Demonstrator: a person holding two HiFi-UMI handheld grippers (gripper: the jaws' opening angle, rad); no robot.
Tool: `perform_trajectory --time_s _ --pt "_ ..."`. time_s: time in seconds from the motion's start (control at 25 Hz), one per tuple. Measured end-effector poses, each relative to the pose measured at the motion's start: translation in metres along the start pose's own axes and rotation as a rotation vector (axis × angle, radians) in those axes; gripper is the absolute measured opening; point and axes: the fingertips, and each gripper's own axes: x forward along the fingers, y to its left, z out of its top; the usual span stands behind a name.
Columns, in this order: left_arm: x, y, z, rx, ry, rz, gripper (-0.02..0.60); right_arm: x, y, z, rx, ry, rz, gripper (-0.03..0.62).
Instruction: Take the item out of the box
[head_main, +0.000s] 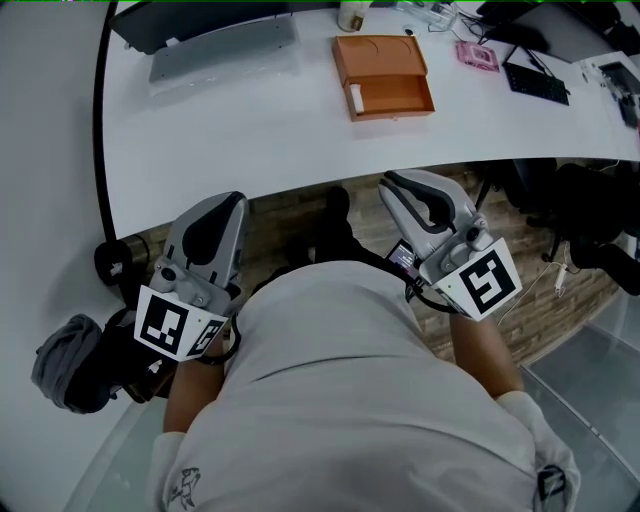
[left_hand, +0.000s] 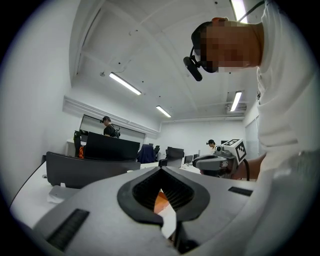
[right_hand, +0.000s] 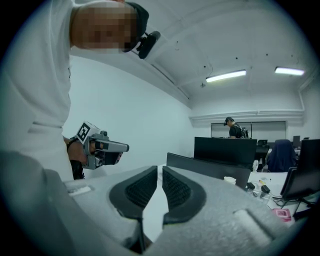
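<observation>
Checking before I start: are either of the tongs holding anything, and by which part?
Nothing is held: left tongs and right tongs are both empty; the orange box lies on the table.

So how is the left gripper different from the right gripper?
The left gripper's fingertips touch, while the right gripper's fingers stand a thin slit apart. In the head view the left gripper leans toward the right and the right gripper leans toward the left. The orange box shows behind the left one's fingers; only white shows between the right one's. Both are grey with black pads and hold nothing.
</observation>
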Motion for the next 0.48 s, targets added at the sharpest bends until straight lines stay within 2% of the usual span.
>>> perform_trajectory --time_s 0.48 --pt "0.1 0.035 -0.009 -0.023 0.04 0.029 -0.003 0.039 -0.117 -0.022 0.003 0.029 0.031 0.075"
